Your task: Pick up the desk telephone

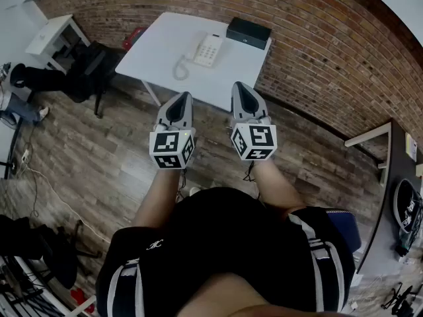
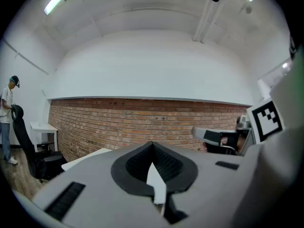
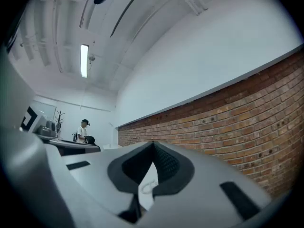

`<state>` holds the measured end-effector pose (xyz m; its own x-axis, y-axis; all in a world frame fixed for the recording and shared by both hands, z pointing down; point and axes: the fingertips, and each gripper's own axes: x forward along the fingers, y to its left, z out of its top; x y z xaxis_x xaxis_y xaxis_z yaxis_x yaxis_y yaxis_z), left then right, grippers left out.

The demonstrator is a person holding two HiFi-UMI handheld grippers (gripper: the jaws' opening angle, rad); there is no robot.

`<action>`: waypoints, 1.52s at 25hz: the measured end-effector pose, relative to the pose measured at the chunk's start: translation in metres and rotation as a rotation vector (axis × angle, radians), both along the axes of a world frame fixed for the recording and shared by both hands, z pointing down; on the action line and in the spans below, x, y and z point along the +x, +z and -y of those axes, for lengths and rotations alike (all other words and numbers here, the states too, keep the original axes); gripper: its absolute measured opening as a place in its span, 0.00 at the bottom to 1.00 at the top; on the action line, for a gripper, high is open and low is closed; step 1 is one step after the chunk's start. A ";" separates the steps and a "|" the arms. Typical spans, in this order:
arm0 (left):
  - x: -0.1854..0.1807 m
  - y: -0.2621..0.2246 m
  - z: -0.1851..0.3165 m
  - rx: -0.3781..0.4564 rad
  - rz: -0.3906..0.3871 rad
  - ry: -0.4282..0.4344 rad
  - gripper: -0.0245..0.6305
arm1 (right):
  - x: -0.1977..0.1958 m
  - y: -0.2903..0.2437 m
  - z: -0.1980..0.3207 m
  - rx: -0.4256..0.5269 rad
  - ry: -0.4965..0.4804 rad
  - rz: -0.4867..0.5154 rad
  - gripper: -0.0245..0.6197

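Observation:
A white desk telephone (image 1: 207, 49) with a coiled cord (image 1: 180, 67) lies on a white table (image 1: 158, 41) against the brick wall, seen in the head view. Both grippers hang in the air on the near side of the table, well short of the phone. My left gripper (image 1: 183, 96) is shut and holds nothing. My right gripper (image 1: 239, 86) is shut too, also empty. In the left gripper view the left gripper (image 2: 152, 144) points level at the wall. In the right gripper view a bit of the coiled cord (image 3: 147, 188) shows under the right gripper (image 3: 153, 144).
A black box (image 1: 248, 32) sits at the table's far right corner. A black office chair (image 1: 89, 71) stands left of the table, with a small white side table (image 1: 49, 35) beyond it. A person (image 2: 6, 120) stands at the far left. A dark desk (image 1: 396, 197) is at the right.

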<state>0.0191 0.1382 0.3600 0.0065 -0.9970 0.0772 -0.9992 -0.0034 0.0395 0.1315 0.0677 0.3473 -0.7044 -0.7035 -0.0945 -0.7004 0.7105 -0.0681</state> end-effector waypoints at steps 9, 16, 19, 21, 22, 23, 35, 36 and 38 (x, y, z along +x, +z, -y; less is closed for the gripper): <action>0.007 -0.004 -0.018 0.005 0.004 -0.007 0.04 | 0.005 -0.003 -0.022 -0.001 -0.013 0.016 0.04; -0.007 -0.006 -0.028 0.003 0.010 -0.012 0.04 | -0.005 -0.002 -0.033 -0.020 -0.018 0.033 0.04; -0.021 -0.007 -0.034 0.006 0.016 -0.012 0.04 | -0.018 -0.003 -0.040 -0.016 -0.015 0.028 0.04; -0.029 -0.007 -0.038 0.009 0.023 -0.013 0.04 | -0.026 -0.002 -0.045 -0.010 -0.015 0.015 0.04; -0.032 -0.007 -0.039 0.011 0.026 -0.011 0.04 | -0.030 -0.002 -0.047 -0.008 -0.013 0.011 0.04; -0.035 -0.007 -0.041 0.015 0.030 -0.008 0.04 | -0.033 -0.001 -0.049 -0.006 -0.010 0.009 0.04; -0.077 0.006 -0.052 0.001 0.004 0.021 0.04 | -0.065 0.004 -0.062 -0.009 0.034 0.021 0.04; -0.080 0.006 -0.050 0.003 0.008 0.018 0.04 | -0.066 0.004 -0.059 -0.008 0.035 0.024 0.04; -0.084 0.006 -0.045 0.007 0.014 0.014 0.04 | -0.070 0.008 -0.052 -0.013 0.037 0.028 0.04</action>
